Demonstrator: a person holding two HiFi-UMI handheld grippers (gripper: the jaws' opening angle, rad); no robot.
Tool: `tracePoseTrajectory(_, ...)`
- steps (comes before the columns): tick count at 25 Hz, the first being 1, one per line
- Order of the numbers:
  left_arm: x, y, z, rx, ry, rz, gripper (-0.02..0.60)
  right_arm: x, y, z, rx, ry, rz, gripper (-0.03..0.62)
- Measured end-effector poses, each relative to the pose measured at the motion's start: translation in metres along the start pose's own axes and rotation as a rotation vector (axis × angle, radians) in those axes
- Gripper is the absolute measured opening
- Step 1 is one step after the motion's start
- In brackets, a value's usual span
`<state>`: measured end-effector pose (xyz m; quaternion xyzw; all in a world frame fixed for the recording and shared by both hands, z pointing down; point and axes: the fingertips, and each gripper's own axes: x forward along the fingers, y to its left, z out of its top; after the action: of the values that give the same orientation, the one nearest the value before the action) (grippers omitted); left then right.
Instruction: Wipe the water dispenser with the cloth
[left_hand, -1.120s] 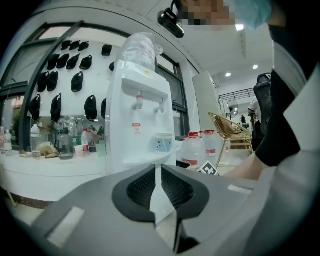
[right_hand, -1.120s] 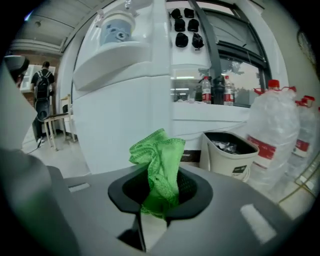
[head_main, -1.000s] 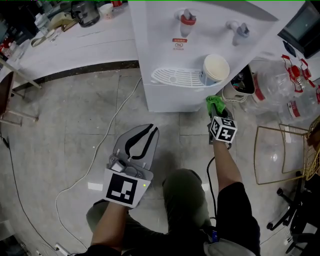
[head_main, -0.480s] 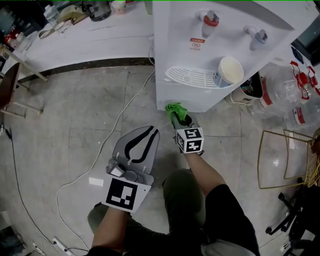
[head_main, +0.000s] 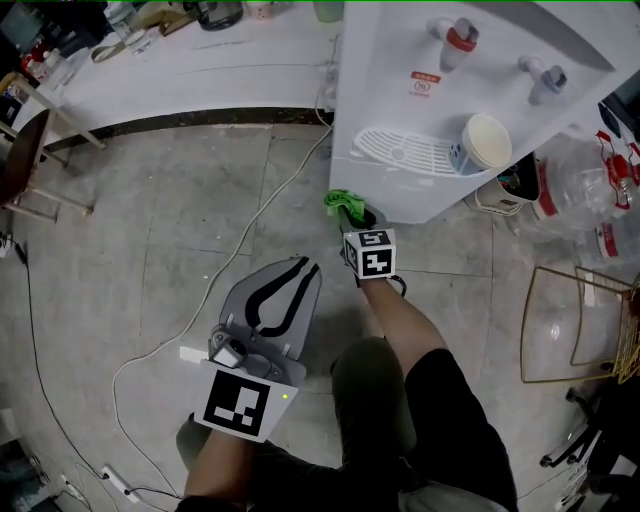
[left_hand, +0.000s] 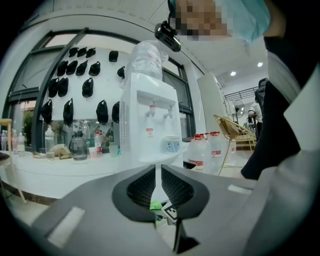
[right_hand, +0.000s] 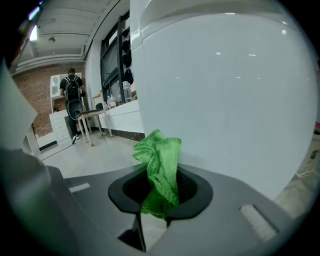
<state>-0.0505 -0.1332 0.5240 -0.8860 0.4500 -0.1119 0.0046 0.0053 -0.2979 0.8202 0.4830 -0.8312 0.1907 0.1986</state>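
Note:
The white water dispenser (head_main: 470, 110) stands at the upper right of the head view, with a red tap (head_main: 456, 37) and a grey tap (head_main: 541, 75). My right gripper (head_main: 352, 212) is shut on a green cloth (head_main: 341, 201), held low by the dispenser's bottom left corner. In the right gripper view the crumpled cloth (right_hand: 160, 165) sticks up from the jaws, close to the dispenser's white side panel (right_hand: 230, 100); I cannot tell if they touch. My left gripper (head_main: 297, 264) hangs lower left over the floor, shut and empty, pointing at the dispenser (left_hand: 150, 120).
A paper cup (head_main: 483, 142) lies on the drip tray (head_main: 405, 152). A white cable (head_main: 230, 270) runs across the floor. Water bottles (head_main: 590, 190) and a gold wire frame (head_main: 580, 320) are at the right. A white counter (head_main: 200, 70) runs behind. A person (right_hand: 72, 100) stands far off.
My right gripper has carried the cloth leftward along the dispenser's base, from below the cup to the left corner. The left gripper has stayed in place.

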Motion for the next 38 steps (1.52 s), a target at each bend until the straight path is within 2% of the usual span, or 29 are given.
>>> tracePoseTrajectory(4, 0.012, -0.005, -0.004, -0.05, 0.026, -0.013, 0.005, -0.024, -0.04, -0.008, 0.02, -0.011, -0.054, 0.091)
tracePoseTrajectory(14, 0.051, -0.033, -0.009, -0.043, 0.065, -0.092, 0.005, -0.096, -0.175, -0.028, 0.07, -0.006, -0.254, 0.092)
tracePoseTrajectory(22, 0.055, -0.041, -0.021, -0.023, 0.112, -0.104, 0.005, -0.13, -0.244, -0.037, 0.155, -0.007, -0.39, 0.091)
tracePoseTrajectory(26, 0.049, -0.033, -0.026, -0.019, 0.128, -0.081, 0.005, -0.132, -0.233, -0.041, 0.159, -0.024, -0.383, 0.091)
tracePoseTrajectory(28, 0.045, -0.03, -0.025, -0.007, 0.124, -0.073, 0.005, -0.127, -0.21, -0.047, 0.155, -0.027, -0.343, 0.091)
tracePoseTrajectory(34, 0.021, -0.013, -0.037, -0.025, 0.152, -0.019, 0.005, -0.082, -0.097, -0.066, 0.042, 0.043, -0.082, 0.091)
tracePoseTrajectory(38, 0.005, 0.0, -0.036, -0.03, 0.137, 0.024, 0.005, -0.041, -0.036, -0.062, 0.012, 0.058, 0.025, 0.091)
